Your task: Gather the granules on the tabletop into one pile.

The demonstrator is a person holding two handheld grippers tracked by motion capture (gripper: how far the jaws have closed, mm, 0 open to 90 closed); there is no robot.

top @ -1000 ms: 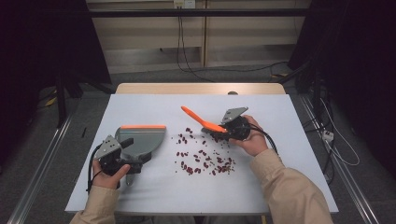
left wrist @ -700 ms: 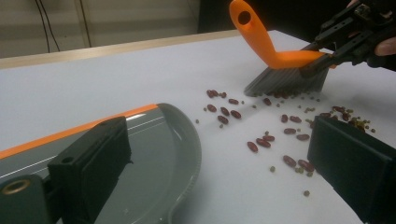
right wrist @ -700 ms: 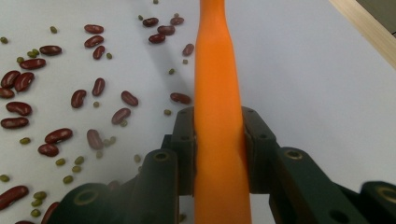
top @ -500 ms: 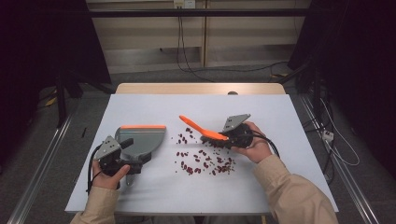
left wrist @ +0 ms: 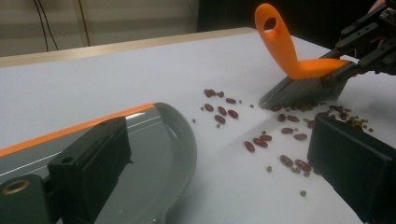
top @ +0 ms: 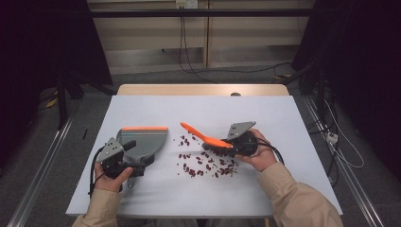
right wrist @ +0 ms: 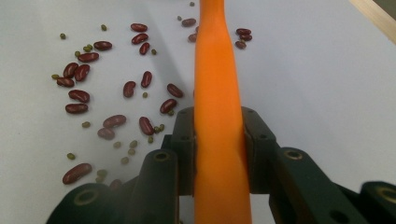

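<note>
The right gripper [top: 226, 143] is clamped tight on the orange brush [right wrist: 218, 93], bristles down among the scattered beans [top: 204, 163]. Bare table [top: 293, 123] lies open beyond it. The left gripper [top: 133, 157] grips the grey dustpan [left wrist: 154, 154], its curved edge facing the beans.

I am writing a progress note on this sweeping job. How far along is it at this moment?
Early stage. Done: the right gripper is shut on the orange brush, and the left gripper holds the grey dustpan flat on the table. In hand: the bristles sit at the right edge of the scattered beans. Left: the beans lie on the table and the dustpan looks empty.
</note>
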